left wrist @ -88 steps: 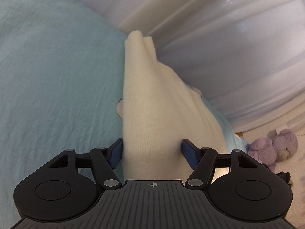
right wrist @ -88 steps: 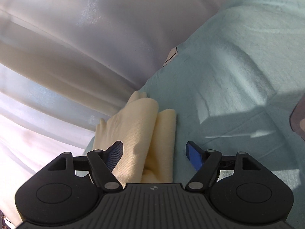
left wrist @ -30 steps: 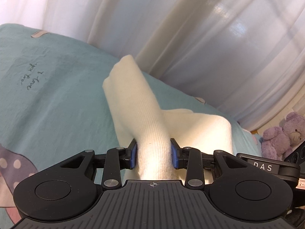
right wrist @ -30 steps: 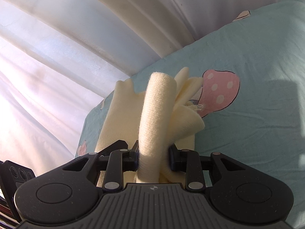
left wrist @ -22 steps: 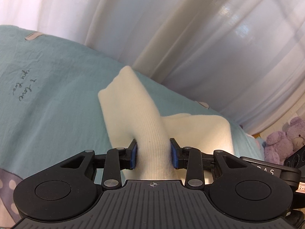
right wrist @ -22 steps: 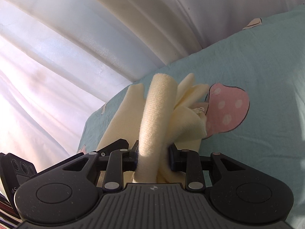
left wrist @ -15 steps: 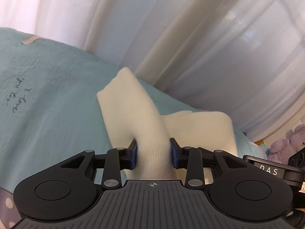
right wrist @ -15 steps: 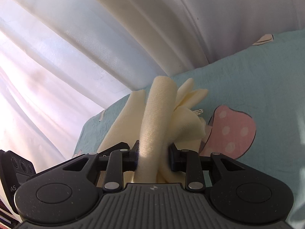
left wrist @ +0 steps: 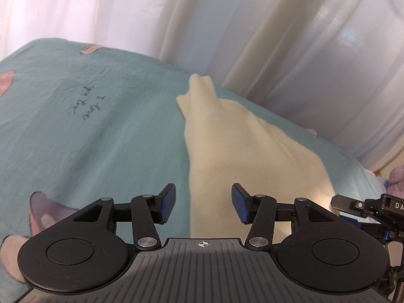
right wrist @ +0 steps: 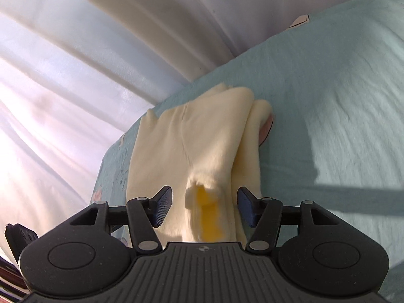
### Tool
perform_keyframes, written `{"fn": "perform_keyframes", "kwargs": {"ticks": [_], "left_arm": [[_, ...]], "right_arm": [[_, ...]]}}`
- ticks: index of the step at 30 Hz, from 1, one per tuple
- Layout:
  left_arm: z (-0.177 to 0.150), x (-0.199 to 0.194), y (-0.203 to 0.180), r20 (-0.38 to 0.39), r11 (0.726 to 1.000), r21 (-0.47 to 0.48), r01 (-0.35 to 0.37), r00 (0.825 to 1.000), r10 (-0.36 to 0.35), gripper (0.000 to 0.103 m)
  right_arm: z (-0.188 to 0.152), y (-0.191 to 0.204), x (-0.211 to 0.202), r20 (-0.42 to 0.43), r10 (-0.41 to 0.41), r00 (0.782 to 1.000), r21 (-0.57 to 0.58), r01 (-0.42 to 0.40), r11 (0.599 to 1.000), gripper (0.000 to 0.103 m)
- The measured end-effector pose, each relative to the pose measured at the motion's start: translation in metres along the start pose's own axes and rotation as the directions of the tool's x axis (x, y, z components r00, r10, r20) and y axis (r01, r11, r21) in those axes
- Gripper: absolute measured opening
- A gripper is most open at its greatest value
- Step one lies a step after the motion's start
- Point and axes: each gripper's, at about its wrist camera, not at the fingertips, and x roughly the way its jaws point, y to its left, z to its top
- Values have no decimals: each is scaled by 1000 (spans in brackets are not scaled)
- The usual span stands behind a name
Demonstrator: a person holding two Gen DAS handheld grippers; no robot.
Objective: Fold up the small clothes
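Observation:
A cream knitted garment (left wrist: 227,146) lies folded on the teal bedsheet (left wrist: 101,131), running away from me toward the curtain. My left gripper (left wrist: 203,203) is open, its blue pads apart on either side of the garment's near end. In the right wrist view the same garment (right wrist: 202,139) lies in layers, with a small folded lip and a yellow patch near the gripper. My right gripper (right wrist: 204,205) is open too, its pads apart around that near edge and holding nothing.
White curtains (left wrist: 227,25) hang right behind the bed's far edge. The sheet has a handwriting print (left wrist: 88,107) and pink mushroom prints (left wrist: 43,209). The other gripper's body (left wrist: 373,209) and a purple plush toy (left wrist: 396,179) are at the right.
Both grippers were shut on raised folds of the garment; now both have opened and the garment has dropped flat onto the sheet.

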Motion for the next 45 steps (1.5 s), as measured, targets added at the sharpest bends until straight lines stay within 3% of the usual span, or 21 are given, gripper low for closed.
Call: {"fn": "perform_keyframes", "kwargs": {"ticks": [2,4,5,6,7,8,10,11,12,14,15,18,21,23,25,33,38,42,45], "left_arm": [[-12,-3,1,-25,999,20,-25,999,26,57],[-19,-2,1,-65,1000,28,5,998,-3,57],[-23,0,0,-87,999,25,32,996,-29,57],[-25,1,-1,-104,999,17,50,993,-48,57],[-27,2,-3,-115,998,9,67,991,-66,56],[-28,1,-6,-114,998,4,70,991,-69,54],[-31,-2,-9,-97,999,7,49,994,-48,54],[-32,-2,-9,-94,999,13,37,995,-35,54],[-33,-1,-9,-97,1000,18,23,995,-21,55],[-37,1,-5,-114,1000,12,0,994,2,58],[-38,1,-3,-125,1000,1,-4,992,4,59],[-37,-6,3,-121,999,-30,-16,993,13,59],[-33,-16,1,-80,999,-8,-47,996,47,59],[-30,-20,-2,-65,997,24,-77,995,79,61],[-31,-21,-5,-65,995,41,-87,994,90,67],[-33,-19,-18,-70,992,78,-100,992,105,75],[-35,-17,-21,-78,986,103,-129,987,137,75],[-35,-14,-18,-85,984,96,-151,984,159,76],[-29,-19,-12,-56,984,78,-162,984,167,76]], "right_arm": [[-9,5,7,-33,23,999,-21,-23,999,57],[-14,10,15,-35,-4,999,-56,2,998,57],[-15,13,20,-35,-17,999,-83,14,996,51],[-15,18,22,-27,-47,999,-111,44,993,28],[-15,21,24,-31,-63,998,-126,58,990,16],[-13,19,22,-34,-26,999,-90,22,996,16],[-9,3,13,-29,124,992,57,-122,991,15],[-8,-3,9,-17,137,990,87,-135,987,15],[-8,-5,8,-8,88,996,71,-87,994,15],[-10,-5,11,-14,-116,993,-21,115,993,20],[-12,-6,9,-5,-136,991,-28,135,990,34],[-14,-2,-3,22,-127,992,-20,128,992,34],[-16,15,-12,88,-215,973,-119,225,967,34],[-18,23,-19,103,-214,971,-168,229,959,38],[-21,30,-21,100,-204,974,-192,220,956,48],[-33,60,1,102,-219,970,-319,241,917,48],[-36,74,18,122,-237,964,-406,266,874,36],[-41,66,41,86,-315,945,-457,318,831,24],[-37,73,36,79,-318,945,-466,317,826,24]]}}
